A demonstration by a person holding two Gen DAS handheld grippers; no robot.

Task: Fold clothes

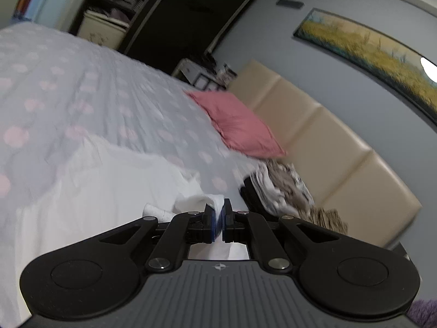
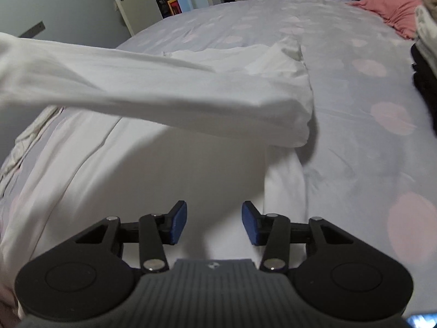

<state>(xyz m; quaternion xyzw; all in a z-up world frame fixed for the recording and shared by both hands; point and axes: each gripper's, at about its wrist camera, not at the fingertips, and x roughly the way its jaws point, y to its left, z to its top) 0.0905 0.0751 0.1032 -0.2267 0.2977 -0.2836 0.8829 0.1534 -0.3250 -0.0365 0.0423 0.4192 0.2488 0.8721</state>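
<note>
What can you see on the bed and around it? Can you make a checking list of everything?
Surface: bed with a grey cover with pink dots.
Job's things: white garment spread on the bed, one part lifted across it.
Clutter: pink pillow; pile of patterned clothes by the headboard.
Grippers: left gripper shut on a bit of the white garment; right gripper open, empty, above the garment.
Cables: nothing seen.
Surroundings: beige headboard, framed picture, dark wardrobe, door.
</note>
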